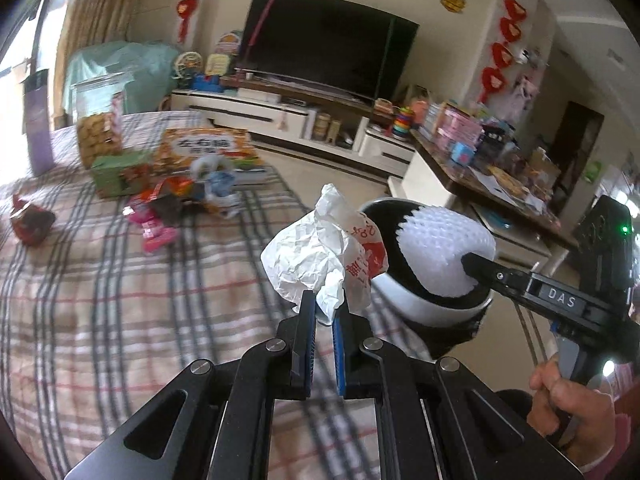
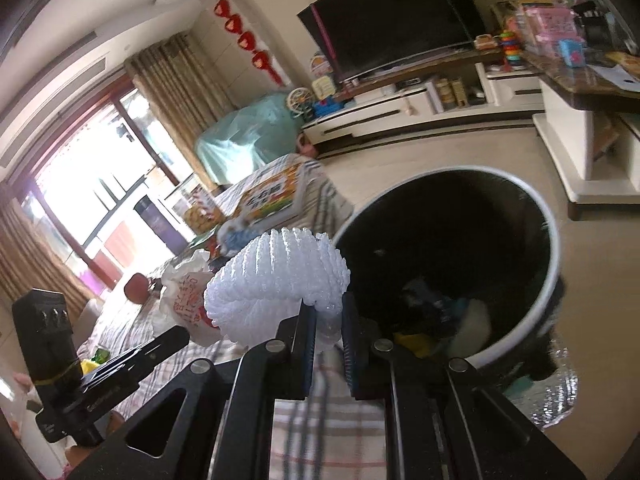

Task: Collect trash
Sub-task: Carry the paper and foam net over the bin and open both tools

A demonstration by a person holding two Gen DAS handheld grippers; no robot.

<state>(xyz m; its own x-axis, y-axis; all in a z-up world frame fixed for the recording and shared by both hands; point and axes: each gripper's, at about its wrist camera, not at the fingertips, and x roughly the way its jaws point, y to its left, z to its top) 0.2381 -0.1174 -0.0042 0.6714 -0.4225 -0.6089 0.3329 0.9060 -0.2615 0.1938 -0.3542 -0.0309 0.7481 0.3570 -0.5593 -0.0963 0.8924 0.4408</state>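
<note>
Carrying trash to bin (image 2: 548, 240): left tool (image 1: 324, 316) clamped on crumpled paper wrapper (image 1: 316, 256), right tool (image 2: 328, 320) clamped on white foam net (image 2: 276, 280), bin at 2 o'clock. Next: position over opening, release.

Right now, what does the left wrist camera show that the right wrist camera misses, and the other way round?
Only the left wrist view shows the pink wrappers lying on the plaid cloth and the left gripper pinching the crumpled white paper wrapper. Only the right wrist view looks down into the round black bin with a white rim, where trash already lies, and shows the right gripper pinching the white foam fruit net. Both show the wrapper, the net, the bin and the black television.
</note>
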